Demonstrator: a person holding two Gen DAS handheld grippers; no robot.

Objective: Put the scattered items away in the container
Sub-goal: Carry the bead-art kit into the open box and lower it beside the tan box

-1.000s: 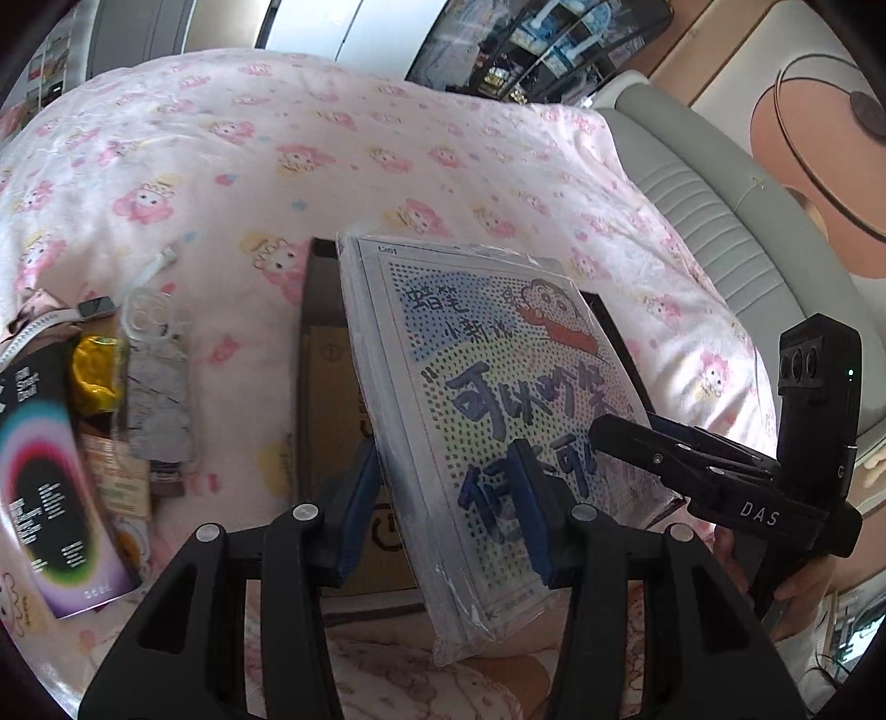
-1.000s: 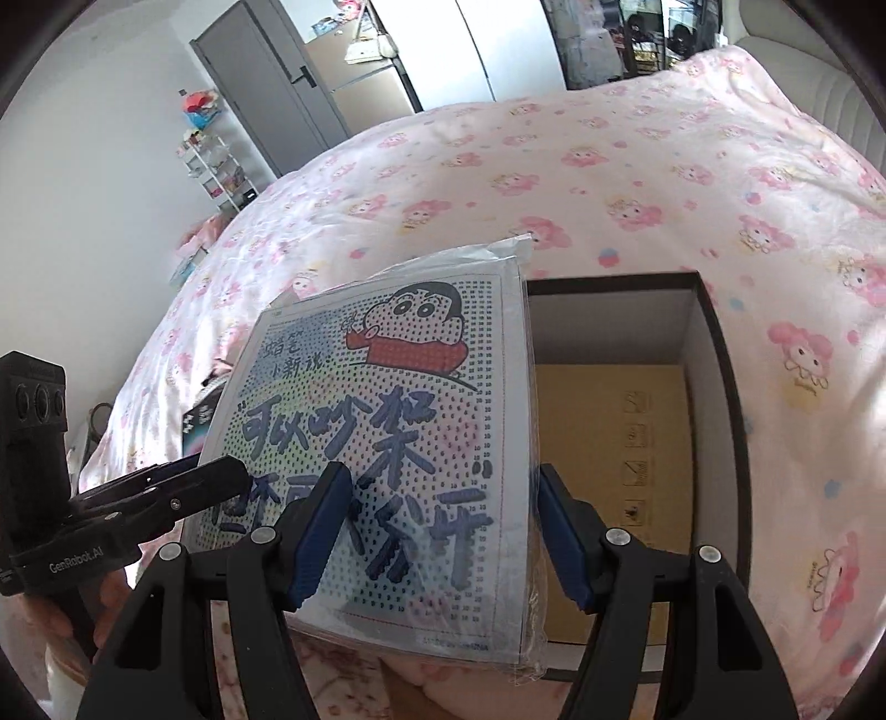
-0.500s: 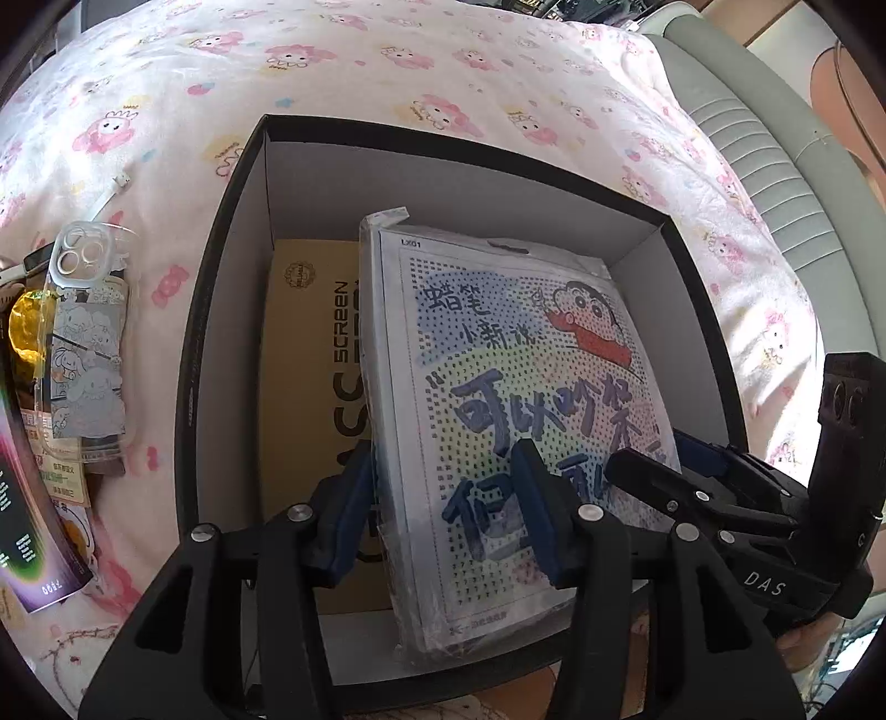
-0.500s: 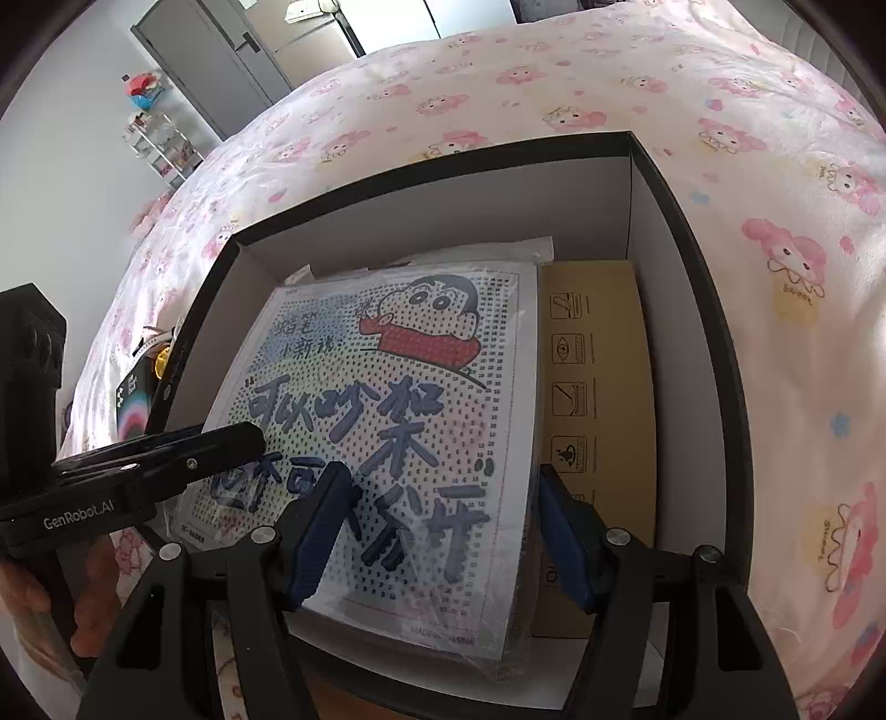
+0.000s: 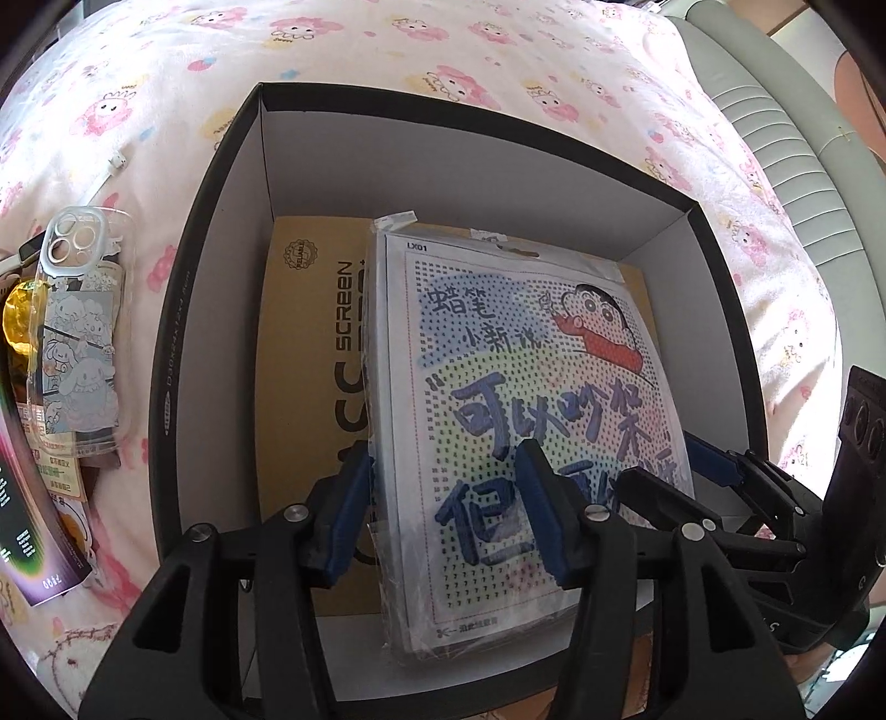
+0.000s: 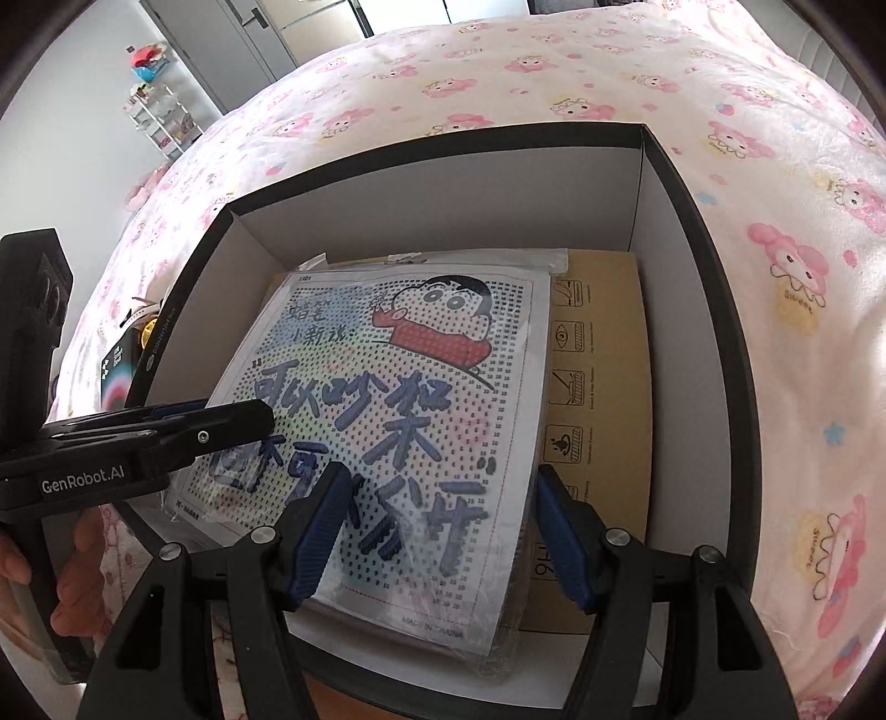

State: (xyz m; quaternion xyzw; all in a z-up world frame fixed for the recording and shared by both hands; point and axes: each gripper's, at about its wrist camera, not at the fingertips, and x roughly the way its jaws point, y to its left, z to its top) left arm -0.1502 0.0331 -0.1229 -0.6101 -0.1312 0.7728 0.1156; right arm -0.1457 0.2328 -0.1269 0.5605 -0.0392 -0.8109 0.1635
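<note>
Plastic-wrapped craft kit (image 5: 531, 421), held up over the bedspread (image 5: 387, 50) a second ago, now lies inside the black box (image 5: 183, 343), flat on a brown carton (image 5: 310, 354) at lower centre. Left gripper (image 5: 448, 515) has just been opening; its blue pads straddle the kit's left edge, and contact cannot be judged. Right gripper (image 6: 443, 531) stands wide, pads either side of the kit's near edge, apparently clear of it. Carton mostly hidden under the kit; its print is cut off. Box walls matte white inside. Phone case (image 5: 77, 332), clear and glossy, lies at far left.
</note>
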